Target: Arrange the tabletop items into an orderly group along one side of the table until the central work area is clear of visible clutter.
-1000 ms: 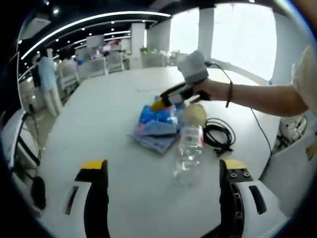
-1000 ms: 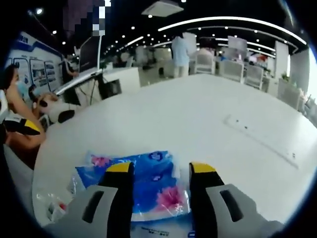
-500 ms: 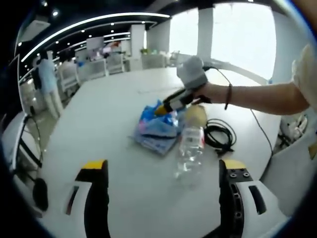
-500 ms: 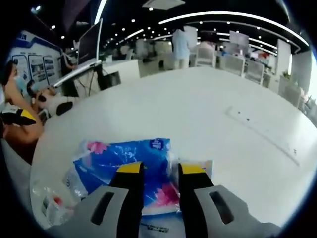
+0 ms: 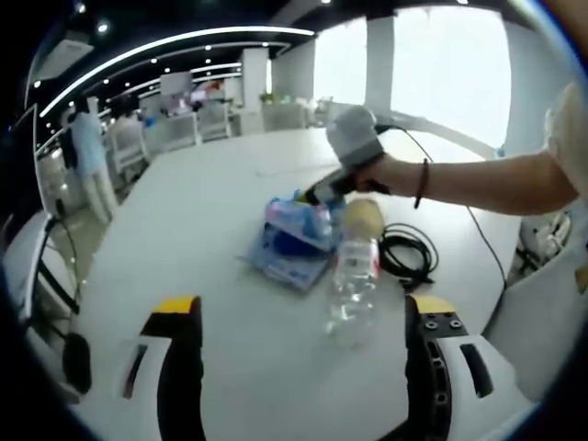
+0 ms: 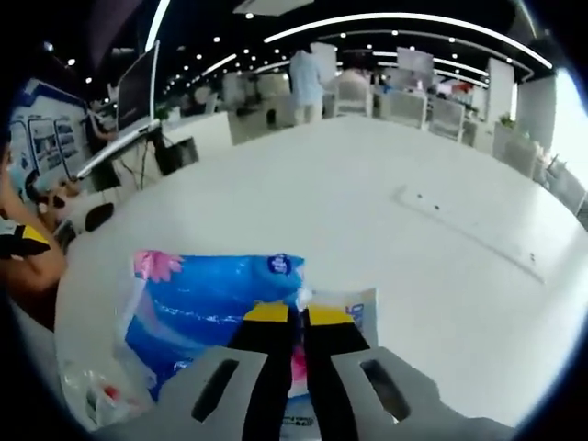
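A blue tissue pack with pink flowers lies mid-table on a flat white and blue packet. My right gripper, held by a hand, reaches in from the right onto the pack. In the right gripper view its yellow-tipped jaws are pinched together on the wrapper of the tissue pack, beside the white packet. A clear plastic bottle lies on its side nearer me. My left gripper hovers wide open over the near table, holding nothing.
A round beige object and a coiled black cable lie right of the pack. The white table stretches bare beyond it. A crinkled clear bottle end shows at lower left. Desks, monitors and people stand around the room.
The right gripper's jaws have closed from well apart to pinching the tissue pack, whose near edge has lifted slightly. The left gripper has held still.
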Demonstrator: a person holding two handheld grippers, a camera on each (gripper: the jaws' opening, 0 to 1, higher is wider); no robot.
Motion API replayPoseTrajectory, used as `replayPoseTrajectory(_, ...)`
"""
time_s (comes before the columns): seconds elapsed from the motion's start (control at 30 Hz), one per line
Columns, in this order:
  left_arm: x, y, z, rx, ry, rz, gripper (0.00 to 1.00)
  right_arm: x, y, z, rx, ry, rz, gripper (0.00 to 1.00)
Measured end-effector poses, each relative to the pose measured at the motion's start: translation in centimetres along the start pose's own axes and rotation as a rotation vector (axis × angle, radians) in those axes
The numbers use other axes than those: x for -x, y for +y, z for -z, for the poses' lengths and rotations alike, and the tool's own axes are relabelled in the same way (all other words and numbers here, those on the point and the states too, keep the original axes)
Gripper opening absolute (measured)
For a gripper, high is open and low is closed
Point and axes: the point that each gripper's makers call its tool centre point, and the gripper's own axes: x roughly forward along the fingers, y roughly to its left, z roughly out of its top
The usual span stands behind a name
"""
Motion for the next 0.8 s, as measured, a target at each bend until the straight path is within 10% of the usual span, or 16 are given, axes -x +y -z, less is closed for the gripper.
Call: replayPoseTrajectory(0.8,0.1,-0.4,-0.6,-0.016,-0.018,0.01,0.87,8.3,-7.5,-0.4,-0.226,-0.025,0.269,0.01)
